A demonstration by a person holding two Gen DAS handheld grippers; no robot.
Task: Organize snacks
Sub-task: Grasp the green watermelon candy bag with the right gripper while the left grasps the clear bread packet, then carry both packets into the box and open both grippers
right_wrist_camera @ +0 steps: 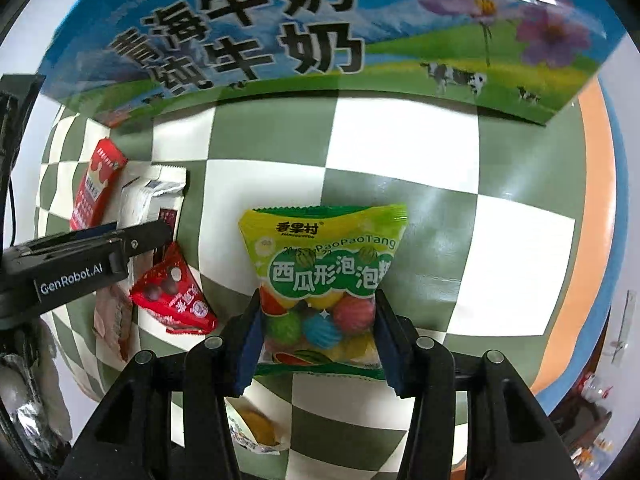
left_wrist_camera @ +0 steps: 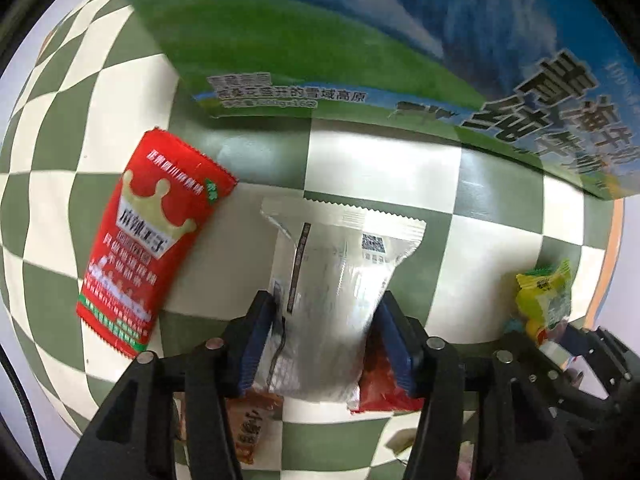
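My left gripper (left_wrist_camera: 326,312) is shut on a silver-white snack packet (left_wrist_camera: 334,280), held above the green-and-white checkered cloth (left_wrist_camera: 384,168). A red crown-printed snack packet (left_wrist_camera: 148,236) lies flat to its left. My right gripper (right_wrist_camera: 318,316) is shut on a yellow-green bubble gum bag (right_wrist_camera: 324,280) with coloured balls inside. In the right wrist view the left gripper (right_wrist_camera: 148,236) shows at the left holding the silver packet (right_wrist_camera: 148,196), with the red crown packet (right_wrist_camera: 98,184) beside it. The gum bag also shows at the right of the left wrist view (left_wrist_camera: 546,296).
A large milk carton box (left_wrist_camera: 360,40) with blue sky and green field print stands at the back, also in the right wrist view (right_wrist_camera: 320,32). A small red triangular packet (right_wrist_camera: 176,296), a pinkish packet (right_wrist_camera: 114,320) and a yellow snack (right_wrist_camera: 258,428) lie nearby.
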